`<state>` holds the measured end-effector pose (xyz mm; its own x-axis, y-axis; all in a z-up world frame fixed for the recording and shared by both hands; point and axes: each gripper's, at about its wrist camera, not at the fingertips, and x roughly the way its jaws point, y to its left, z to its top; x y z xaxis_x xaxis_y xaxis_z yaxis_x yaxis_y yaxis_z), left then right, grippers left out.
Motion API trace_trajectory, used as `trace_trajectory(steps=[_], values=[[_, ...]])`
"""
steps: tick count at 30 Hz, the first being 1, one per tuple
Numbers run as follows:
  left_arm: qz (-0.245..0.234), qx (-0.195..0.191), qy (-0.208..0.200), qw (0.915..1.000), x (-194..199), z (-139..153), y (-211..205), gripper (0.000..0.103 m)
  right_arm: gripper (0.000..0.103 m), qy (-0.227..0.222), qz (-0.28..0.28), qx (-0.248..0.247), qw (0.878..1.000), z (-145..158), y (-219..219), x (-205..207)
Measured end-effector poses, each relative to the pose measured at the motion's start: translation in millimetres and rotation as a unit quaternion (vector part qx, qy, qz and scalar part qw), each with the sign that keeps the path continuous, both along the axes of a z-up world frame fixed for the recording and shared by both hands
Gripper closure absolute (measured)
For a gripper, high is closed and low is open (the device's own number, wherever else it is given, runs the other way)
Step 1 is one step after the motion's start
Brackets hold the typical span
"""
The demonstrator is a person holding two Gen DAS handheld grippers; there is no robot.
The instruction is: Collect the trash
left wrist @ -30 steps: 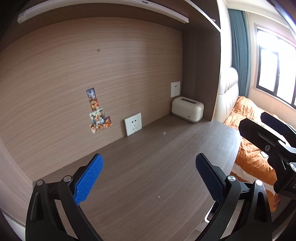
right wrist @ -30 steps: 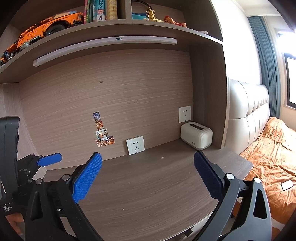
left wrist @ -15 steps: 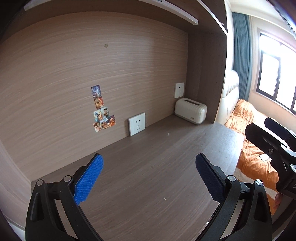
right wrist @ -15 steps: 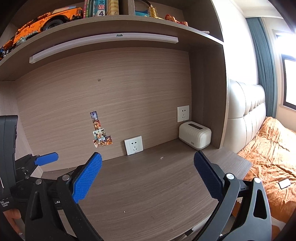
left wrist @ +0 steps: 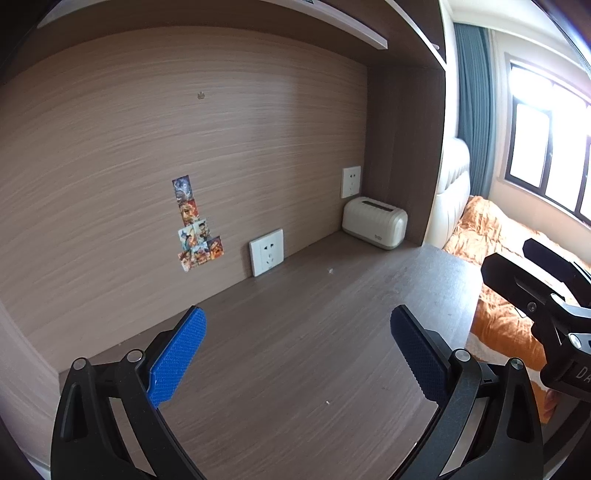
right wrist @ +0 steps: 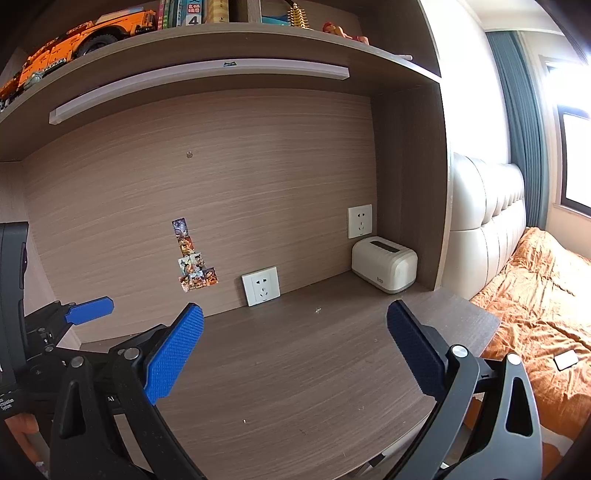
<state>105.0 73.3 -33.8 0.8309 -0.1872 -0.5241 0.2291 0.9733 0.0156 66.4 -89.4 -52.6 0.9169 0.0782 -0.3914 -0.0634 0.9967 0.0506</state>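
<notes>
My left gripper [left wrist: 297, 354] hangs open over the brown desk [left wrist: 295, 332] with nothing between its blue pads. My right gripper [right wrist: 295, 350] is open too, above the same desk [right wrist: 295, 362], and empty. Small pale crumbs are the only trash I can make out: one speck [left wrist: 330, 271] near the back wall, seen also as a speck [right wrist: 317, 311] in the right wrist view, and a tiny bit [left wrist: 327, 403] on the near desk. In the left wrist view the right gripper's black body [left wrist: 546, 306] shows at the right edge; the left gripper's blue pad [right wrist: 90, 309] shows at the left of the right wrist view.
A cream box-shaped appliance [right wrist: 384, 264] stands in the desk's back right corner. Wall sockets [right wrist: 260, 285] and stickers [right wrist: 192, 258] are on the back panel. A shelf above carries an orange toy truck [right wrist: 85, 35] and books. A bed with an orange cover [right wrist: 535, 295] lies to the right.
Both grippers have shifted slightly; the left wrist view has drifted so the wall and appliance sit a little further right and higher. Both stay open and empty.
</notes>
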Motion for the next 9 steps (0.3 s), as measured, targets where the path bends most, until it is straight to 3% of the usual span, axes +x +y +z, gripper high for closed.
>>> trace_trajectory(steps=[9], values=[[0.004,-0.008,0.018,0.9998,12.5,-9.9,3.1,0.005,0.004,0.009,-0.008,0.000,1.000,-6.2,1.4,5.2]])
